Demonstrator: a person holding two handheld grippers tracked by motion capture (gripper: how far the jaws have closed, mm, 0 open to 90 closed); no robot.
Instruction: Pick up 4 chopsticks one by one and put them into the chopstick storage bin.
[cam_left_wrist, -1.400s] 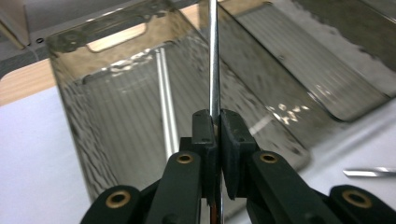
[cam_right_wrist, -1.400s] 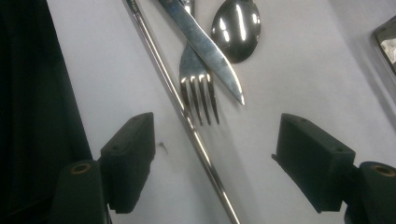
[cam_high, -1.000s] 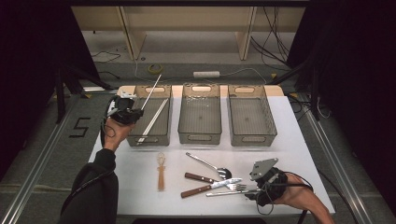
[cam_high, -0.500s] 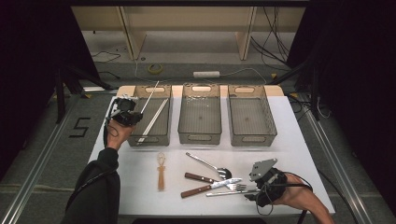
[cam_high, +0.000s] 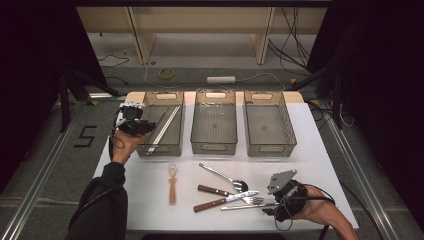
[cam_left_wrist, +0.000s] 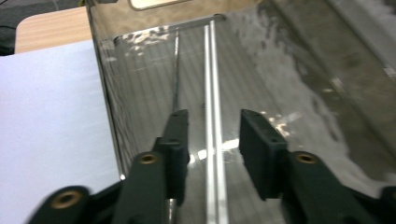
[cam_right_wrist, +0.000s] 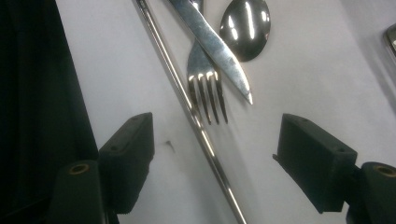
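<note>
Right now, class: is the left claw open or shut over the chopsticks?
Open. The left claw has just been opening; its pads stand apart, clear of the metal chopsticks, which lie flat in the left bin.

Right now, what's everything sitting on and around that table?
Bins: three, clear grey, in a row at the table's far side.
Chopsticks: two, silver, lying in the left bin.
Spoon: one, silver, mid-table.
Knives: two, brown-handled, near front.
Fork: one, silver, beside the knives.
Wooden utensil: one, tan, left of the cutlery.
Table: one, white.
Left gripper: black, open above the chopsticks.
Right gripper: black, open, near the fork.
</note>
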